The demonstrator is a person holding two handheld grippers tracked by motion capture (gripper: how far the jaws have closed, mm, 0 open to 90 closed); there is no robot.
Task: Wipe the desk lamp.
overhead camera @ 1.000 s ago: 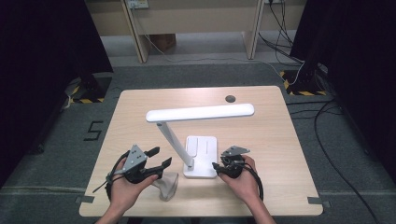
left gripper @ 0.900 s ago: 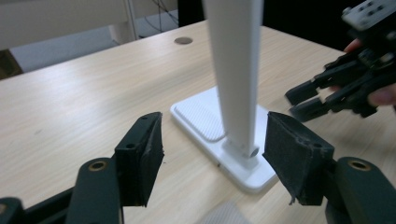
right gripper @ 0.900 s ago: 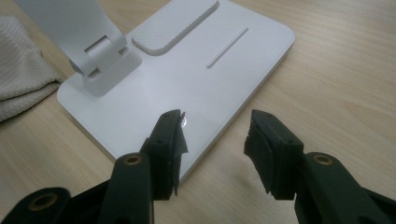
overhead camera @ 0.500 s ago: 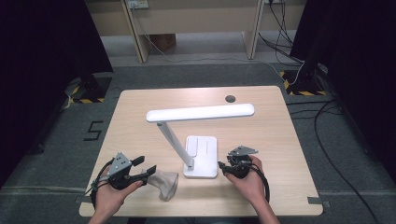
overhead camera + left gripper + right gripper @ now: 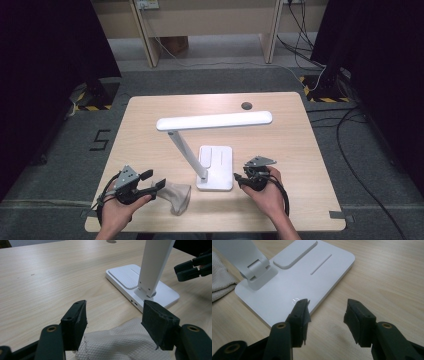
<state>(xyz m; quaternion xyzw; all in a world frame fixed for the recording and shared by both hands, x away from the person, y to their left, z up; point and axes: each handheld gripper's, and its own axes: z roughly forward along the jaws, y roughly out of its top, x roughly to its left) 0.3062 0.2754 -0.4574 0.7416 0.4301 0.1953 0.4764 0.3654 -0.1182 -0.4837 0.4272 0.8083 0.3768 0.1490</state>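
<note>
Left gripper (image 5: 113,322) jaws wide over cloth (image 5: 120,345) — right gripper (image 5: 327,315) jaws just opening, empty.

Wooden table (image 5: 150,125), white desk lamp (image 5: 216,167) standing, crumpled cloth (image 5: 177,197) beside it.

Cloth (image 5: 120,345) cut off by bottom edge

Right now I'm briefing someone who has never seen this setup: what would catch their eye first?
The white desk lamp in the middle of the table, its long head stretched level above its flat base. Next, the cloth crumpled at the near edge, with the open left gripper right at it. The right gripper, also open, sits at the base's other side.
</note>
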